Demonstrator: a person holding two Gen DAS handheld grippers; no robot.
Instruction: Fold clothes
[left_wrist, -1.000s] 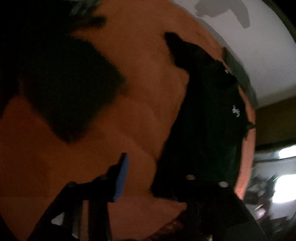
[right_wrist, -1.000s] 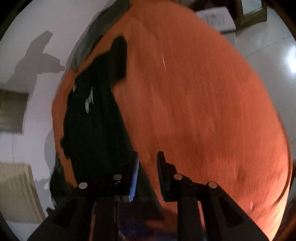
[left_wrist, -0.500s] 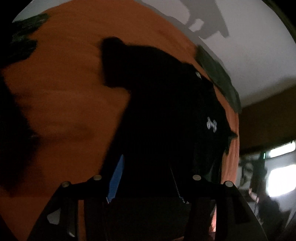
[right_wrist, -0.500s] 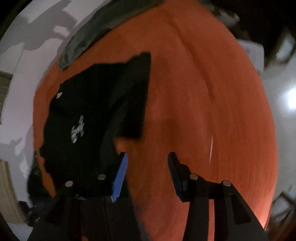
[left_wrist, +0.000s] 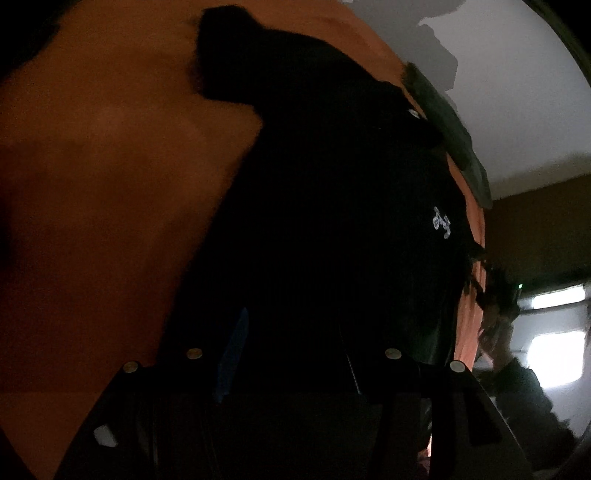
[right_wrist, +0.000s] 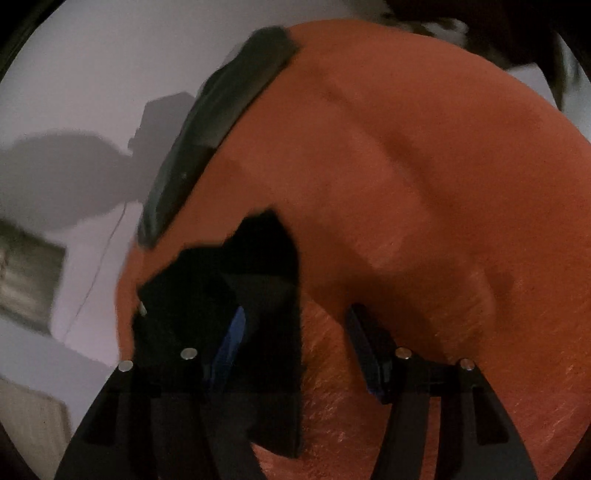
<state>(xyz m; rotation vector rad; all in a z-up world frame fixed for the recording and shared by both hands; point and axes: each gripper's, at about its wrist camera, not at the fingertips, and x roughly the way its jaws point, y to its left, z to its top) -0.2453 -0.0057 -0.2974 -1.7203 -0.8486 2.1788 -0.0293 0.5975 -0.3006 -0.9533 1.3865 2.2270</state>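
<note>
A black T-shirt (left_wrist: 332, 221) with a small white logo (left_wrist: 441, 222) lies spread on an orange bed sheet (left_wrist: 110, 166). My left gripper (left_wrist: 291, 350) hovers over the shirt's lower body, its jaws apart and one blue pad (left_wrist: 234, 343) showing against the dark cloth. In the right wrist view a sleeve of the T-shirt (right_wrist: 258, 258) reaches under my right gripper (right_wrist: 295, 332). Its jaws are opening. The sleeve's edge lies between the fingers, and the pads do not press on it. The right finger stands over the bare sheet (right_wrist: 424, 184).
A dark grey folded cloth or pillow (right_wrist: 218, 122) lies along the bed's far edge by the white wall (right_wrist: 92, 92); it also shows past the shirt as a dark strip (left_wrist: 454, 147). Blurred room clutter and a bright window (left_wrist: 554, 350) sit at the right.
Both grippers have sunk closer to the bed and swung over the shirt. The right jaws have widened from nearly shut. The left gripper has moved from bare sheet onto the shirt's body.
</note>
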